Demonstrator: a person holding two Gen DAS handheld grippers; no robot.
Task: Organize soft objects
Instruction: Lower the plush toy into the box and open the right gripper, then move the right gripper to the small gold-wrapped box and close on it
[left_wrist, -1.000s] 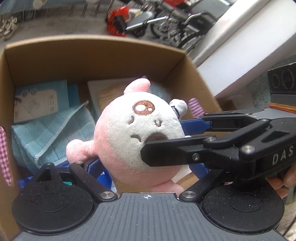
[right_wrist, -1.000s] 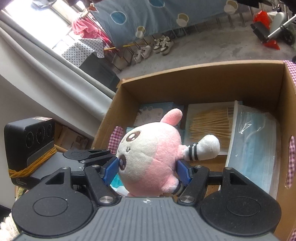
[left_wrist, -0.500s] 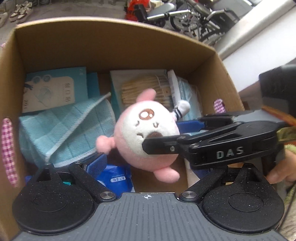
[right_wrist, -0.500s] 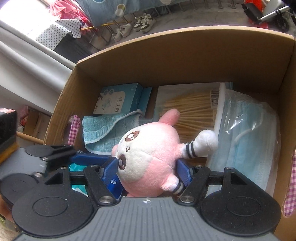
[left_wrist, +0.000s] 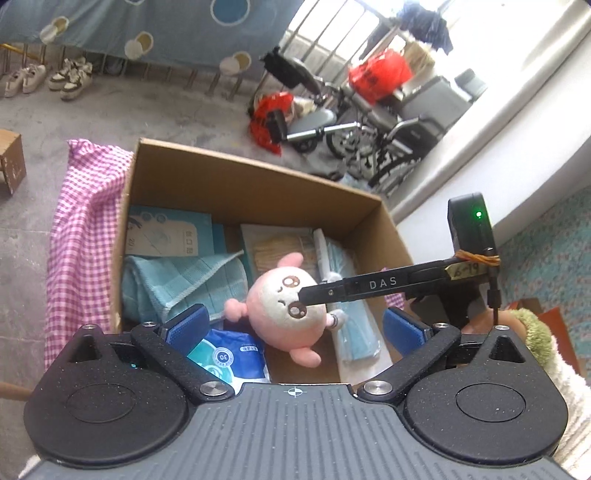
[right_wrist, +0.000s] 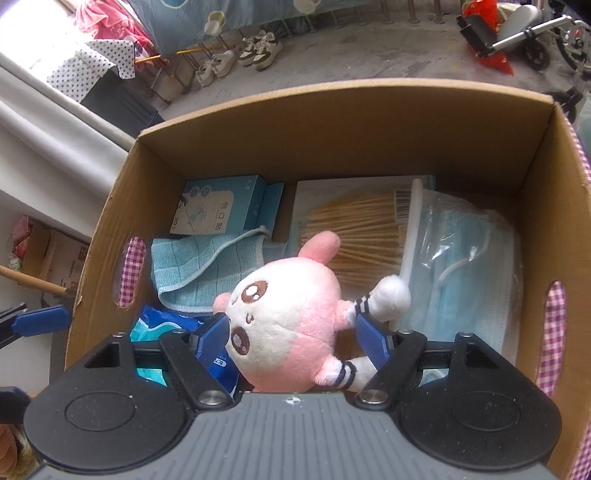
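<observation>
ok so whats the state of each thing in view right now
pink plush toy: between the right gripper's pads, over the box
right gripper: jaws just been opening, pads at the toy's sides
left gripper: open, empty, jaws just been opening
cardboard box: open-topped, partly filled
teal cloth: folded, in box
face masks: bagged, in box

1. Daylight floods both views; the window at one o'clock in the left wrist view is blown out.
2. The cardboard box interior sits in soft shade.
3. Fisheye bending curves the edges; focus stays sharp.
</observation>
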